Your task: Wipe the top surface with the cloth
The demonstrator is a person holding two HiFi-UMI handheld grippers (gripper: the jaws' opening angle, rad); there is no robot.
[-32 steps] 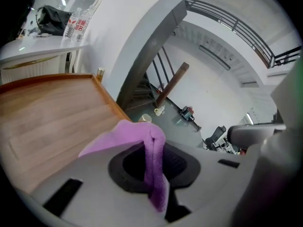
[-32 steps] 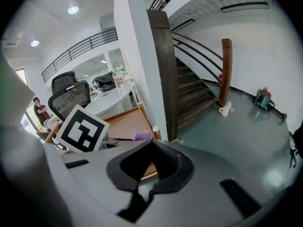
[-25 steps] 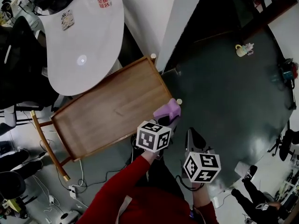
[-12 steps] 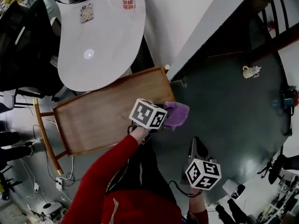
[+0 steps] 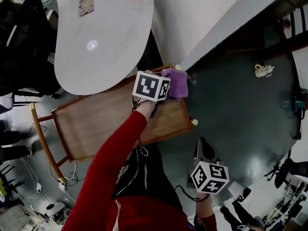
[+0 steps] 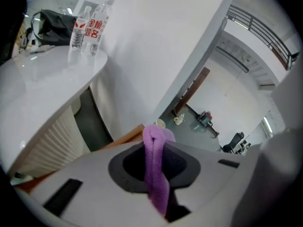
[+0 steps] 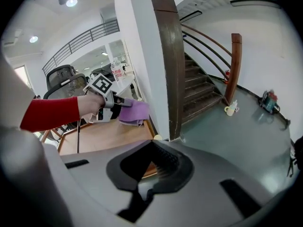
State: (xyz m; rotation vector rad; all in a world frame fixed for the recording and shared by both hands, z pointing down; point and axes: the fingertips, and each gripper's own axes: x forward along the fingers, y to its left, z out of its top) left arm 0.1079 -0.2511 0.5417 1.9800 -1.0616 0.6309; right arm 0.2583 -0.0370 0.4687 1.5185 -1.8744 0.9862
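Left claw (image 5: pixel 165 86) is clenched on the purple cloth (image 6: pixel 154 161), a fold of which stands pinched upright between its jaws. The cloth sits at the far right corner of the wooden worktop (image 5: pixel 96 124), just beside the white wall (image 5: pixel 192 18); whether it touches the wood cannot be confirmed. A red sleeve (image 5: pixel 113 158) extends across the worktop to this claw. Right claw (image 5: pixel 200 147) is closed with nothing between its jaws, held off the worktop's near right corner, over the dark floor (image 5: pixel 240 109).
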